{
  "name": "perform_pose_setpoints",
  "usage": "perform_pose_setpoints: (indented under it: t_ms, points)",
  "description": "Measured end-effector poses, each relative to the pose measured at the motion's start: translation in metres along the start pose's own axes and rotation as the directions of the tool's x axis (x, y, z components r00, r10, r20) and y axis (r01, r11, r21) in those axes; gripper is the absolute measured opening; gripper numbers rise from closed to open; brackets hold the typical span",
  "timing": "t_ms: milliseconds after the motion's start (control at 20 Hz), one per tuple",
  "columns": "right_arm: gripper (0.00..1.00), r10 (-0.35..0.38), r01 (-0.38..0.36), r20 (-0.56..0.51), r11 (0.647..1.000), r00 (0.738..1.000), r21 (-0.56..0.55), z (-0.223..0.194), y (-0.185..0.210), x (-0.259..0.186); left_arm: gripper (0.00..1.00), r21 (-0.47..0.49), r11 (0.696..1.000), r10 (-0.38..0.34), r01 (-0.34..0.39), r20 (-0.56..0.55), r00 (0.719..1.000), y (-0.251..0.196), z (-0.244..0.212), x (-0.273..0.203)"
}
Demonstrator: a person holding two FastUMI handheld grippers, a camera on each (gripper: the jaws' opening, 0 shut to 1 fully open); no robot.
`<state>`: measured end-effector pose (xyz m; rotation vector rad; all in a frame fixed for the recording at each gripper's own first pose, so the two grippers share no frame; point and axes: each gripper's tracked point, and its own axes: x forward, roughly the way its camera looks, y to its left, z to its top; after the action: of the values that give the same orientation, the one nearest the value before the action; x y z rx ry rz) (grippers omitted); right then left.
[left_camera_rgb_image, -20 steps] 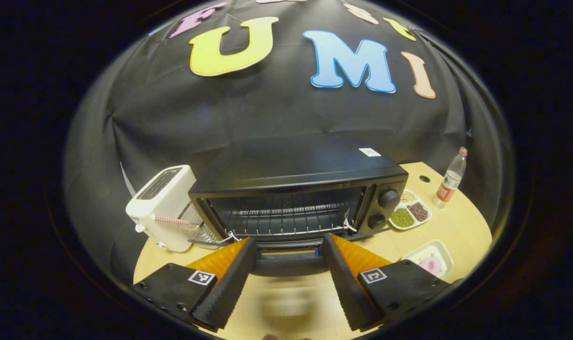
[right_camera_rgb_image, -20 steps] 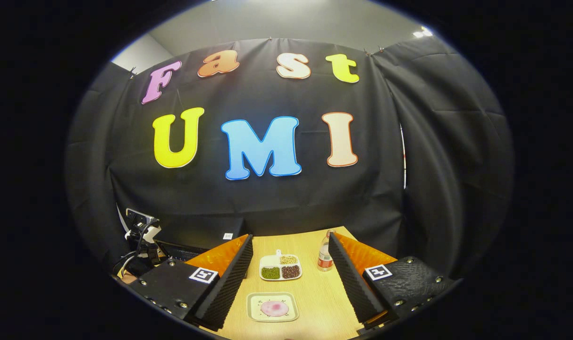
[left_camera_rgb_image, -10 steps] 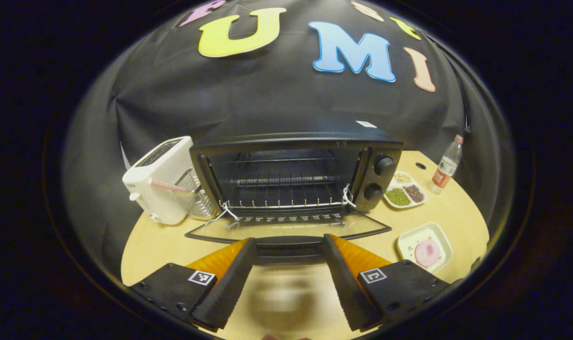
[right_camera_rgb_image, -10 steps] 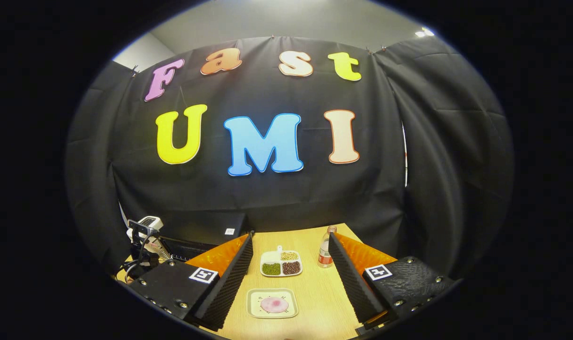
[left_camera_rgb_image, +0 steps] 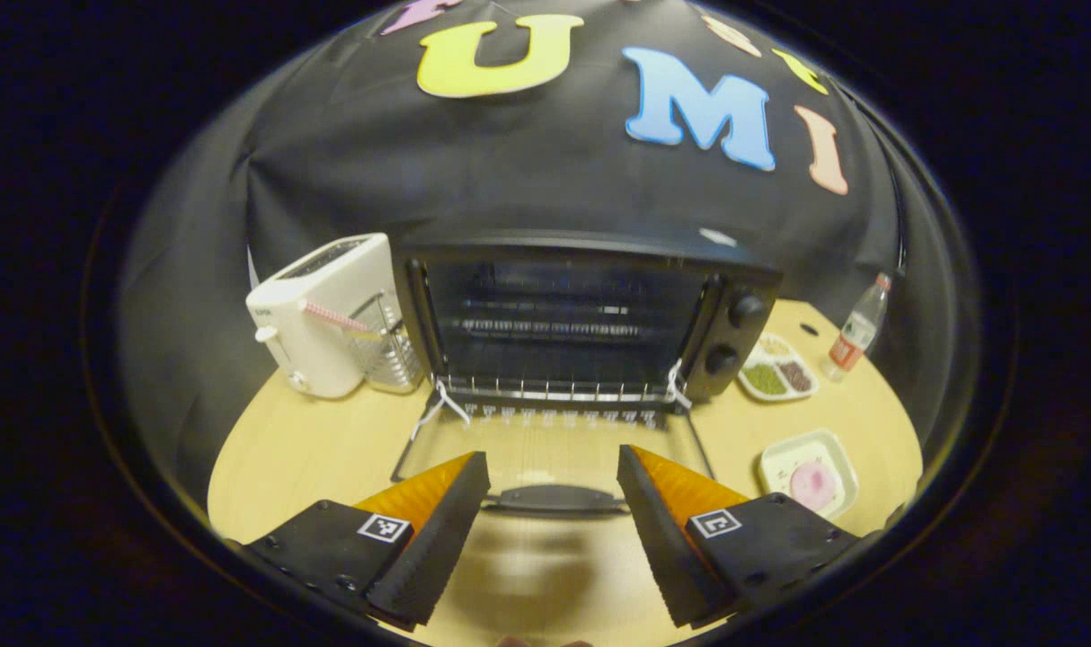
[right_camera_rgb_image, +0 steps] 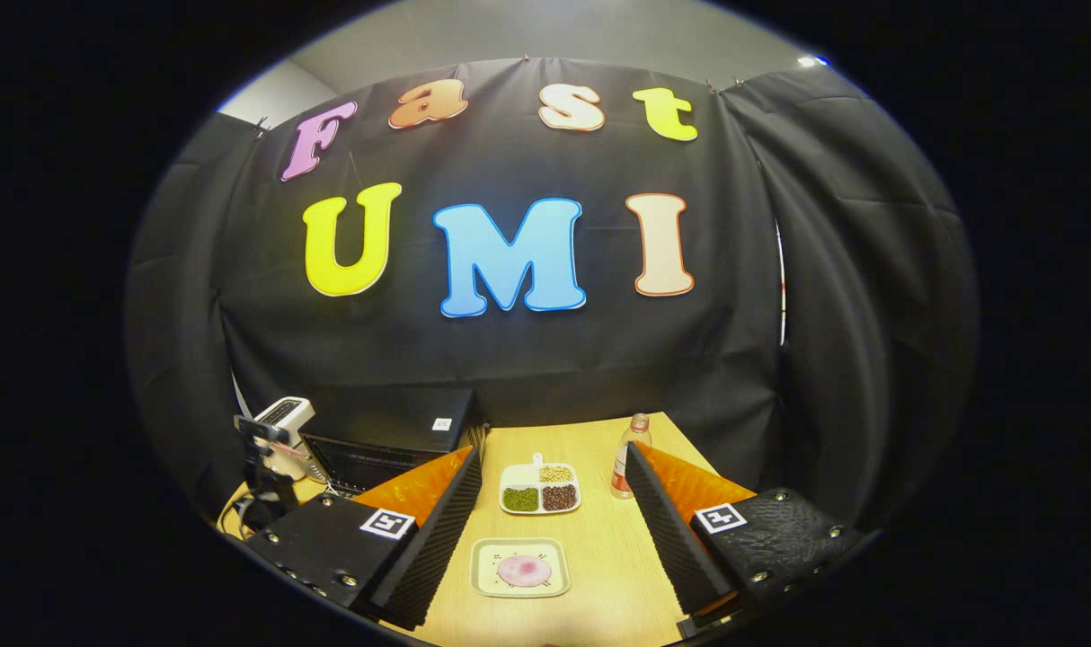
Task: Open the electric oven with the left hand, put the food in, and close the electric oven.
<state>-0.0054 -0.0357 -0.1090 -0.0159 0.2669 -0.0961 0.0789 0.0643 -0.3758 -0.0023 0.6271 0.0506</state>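
The electric oven (left_camera_rgb_image: 590,314) stands at the back edge of the wooden table (left_camera_rgb_image: 330,449), its glass door (left_camera_rgb_image: 550,445) swung fully down and flat, its cavity holding a wire rack (left_camera_rgb_image: 559,389) with nothing on it. The left gripper (left_camera_rgb_image: 553,476) is spread wide, fingers either side of the door handle (left_camera_rgb_image: 554,499) without pressing it. Toward the table's right edge a small square dish (right_camera_rgb_image: 520,568) holds the pink food (right_camera_rgb_image: 523,570); behind it a divided tray (right_camera_rgb_image: 539,488) carries green, dark and pale beans (one kind per section), with a bottle (right_camera_rgb_image: 627,444) alongside. The right gripper (right_camera_rgb_image: 553,508) hangs released above them. A white toaster (left_camera_rgb_image: 325,314) stands just left of the oven.
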Motion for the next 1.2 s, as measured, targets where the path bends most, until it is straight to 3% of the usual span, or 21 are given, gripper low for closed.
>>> perform_pose_setpoints:
  t_ms: [150, 200, 300, 450, 500, 600, 800, 1050, 1200]
  points:
    - [0.98, 0.033, -0.031, -0.075, 0.999, 0.997, 0.029, -0.021, -0.003, 0.014, 0.94, 0.017, 1.000, -0.003, 0.001, 0.154, 0.988, -0.003, 0.068, -0.031]
    - [0.98, 0.044, -0.041, -0.114, 0.999, 0.993, 0.030, -0.031, -0.007, 0.021, 1.00, 0.019, 1.000, -0.011, 0.008, 0.202, 0.979, -0.007, 0.090, -0.044]
    - [0.98, 0.070, -0.066, -0.193, 0.997, 0.979, 0.030, -0.051, -0.012, 0.035, 0.98, 0.014, 0.999, -0.033, 0.030, 0.293, 0.956, -0.017, 0.135, -0.073]
    - [0.98, 0.114, -0.106, -0.314, 0.993, 0.942, 0.045, -0.082, -0.016, 0.056, 1.00, 0.007, 0.998, -0.063, 0.066, 0.415, 0.907, -0.028, 0.186, -0.124]
    - [0.98, 0.124, -0.113, -0.361, 0.992, 0.924, 0.051, -0.096, -0.018, 0.063, 0.93, 0.006, 0.997, -0.071, 0.076, 0.447, 0.892, -0.029, 0.197, -0.141]
    - [0.98, 0.151, -0.118, -0.462, 0.988, 0.874, 0.100, -0.125, -0.021, 0.072, 0.98, 0.009, 0.996, -0.084, 0.091, 0.493, 0.866, -0.032, 0.212, -0.169]
    - [0.98, 0.185, -0.067, -0.658, 0.977, 0.730, 0.200, -0.192, -0.020, 0.092, 1.00, 0.017, 0.997, -0.077, 0.080, 0.547, 0.834, -0.018, 0.221, -0.208]
    - [0.98, 0.152, -0.017, -0.803, 0.985, 0.577, 0.174, -0.252, -0.033, 0.110, 0.94, 0.010, 1.000, -0.012, 0.008, 0.529, 0.848, 0.015, 0.201, -0.217]
    - [0.98, 0.114, 0.004, -0.850, 0.991, 0.515, 0.136, -0.274, -0.038, 0.123, 0.97, -0.025, 1.000, 0.026, -0.016, 0.509, 0.861, 0.033, 0.189, -0.218]
